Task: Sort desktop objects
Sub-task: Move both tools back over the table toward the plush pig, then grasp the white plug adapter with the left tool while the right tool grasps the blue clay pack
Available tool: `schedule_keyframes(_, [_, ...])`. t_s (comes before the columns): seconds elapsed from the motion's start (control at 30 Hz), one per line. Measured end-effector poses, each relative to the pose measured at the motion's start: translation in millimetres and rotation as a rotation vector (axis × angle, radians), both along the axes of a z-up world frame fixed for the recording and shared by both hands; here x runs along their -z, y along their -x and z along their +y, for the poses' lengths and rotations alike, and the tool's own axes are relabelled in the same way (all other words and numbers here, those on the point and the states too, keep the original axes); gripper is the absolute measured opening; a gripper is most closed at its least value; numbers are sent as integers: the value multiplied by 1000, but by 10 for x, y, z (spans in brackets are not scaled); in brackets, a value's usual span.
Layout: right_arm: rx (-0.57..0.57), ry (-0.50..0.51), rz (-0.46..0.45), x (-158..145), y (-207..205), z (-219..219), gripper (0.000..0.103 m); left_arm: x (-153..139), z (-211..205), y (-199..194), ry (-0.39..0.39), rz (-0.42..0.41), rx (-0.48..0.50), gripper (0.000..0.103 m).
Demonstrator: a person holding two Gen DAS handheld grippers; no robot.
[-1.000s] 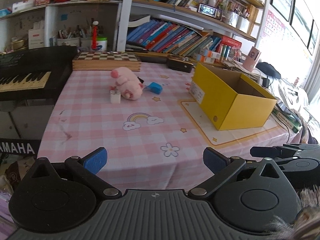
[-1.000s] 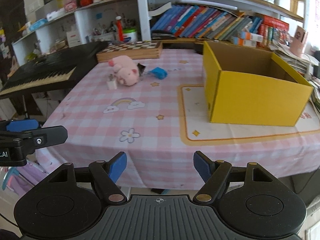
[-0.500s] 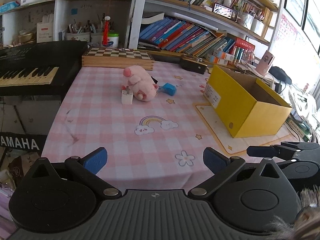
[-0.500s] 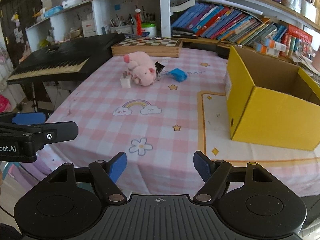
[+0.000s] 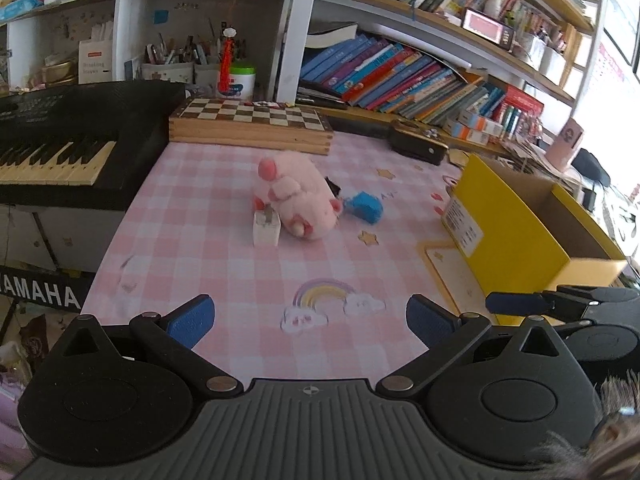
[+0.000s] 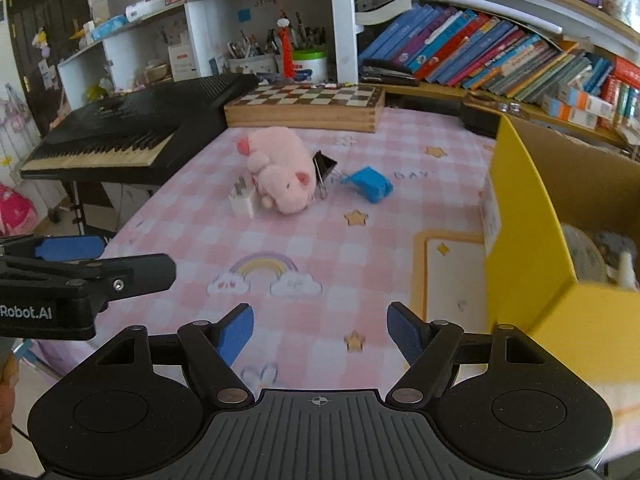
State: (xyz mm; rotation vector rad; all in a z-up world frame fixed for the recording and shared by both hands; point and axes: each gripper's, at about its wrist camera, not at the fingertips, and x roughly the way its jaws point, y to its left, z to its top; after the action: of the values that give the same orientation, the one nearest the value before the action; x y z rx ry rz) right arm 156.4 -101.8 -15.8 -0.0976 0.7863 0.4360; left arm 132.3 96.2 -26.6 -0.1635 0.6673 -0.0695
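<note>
pink checked cloth (image 5: 208, 216) covers the table, and on it a pink plush pig (image 6: 280, 170) lies on its side near the far end. a white plug (image 6: 242, 198) sits touching the pig's left side as the right view shows it; a black clip (image 6: 325, 166) leans against its other side, and a blue toy (image 6: 370, 184) lies just beyond the clip. a yellow box (image 6: 524, 216), open at the top, stands at the right of the cloth, well apart from the pig. a chessboard (image 5: 250, 122) and a keyboard (image 5: 60, 148) sit behind. both the left gripper (image 5: 310, 316) and the right gripper (image 6: 320, 330) hang over the near edge, jaws spread wide with nothing between them.
</note>
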Motion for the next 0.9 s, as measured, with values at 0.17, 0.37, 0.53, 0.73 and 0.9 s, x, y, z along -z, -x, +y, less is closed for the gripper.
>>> schedule_keyframes(0.17, [-21, 0, 10, 24, -266, 42, 76, -24, -15, -261, 3, -7, -32, 103])
schedule_keyframes(0.37, [-18, -14, 23, 53, -540, 67, 76, -24, -12, -560, 3, -8, -63, 103])
schedule_keyframes(0.53, [-7, -29, 34, 78, -746, 86, 76, -11, -4, -774, 2, -9, -73, 103])
schedule_keyframes(0.73, [-10, -17, 38, 140, -949, 154, 76, 37, 7, -1041, 16, 4, -72, 103])
schedule_keyframes(0.9, [14, -2, 24, 165, -1103, 206, 76, 88, 5, -1261, 17, 14, -70, 103])
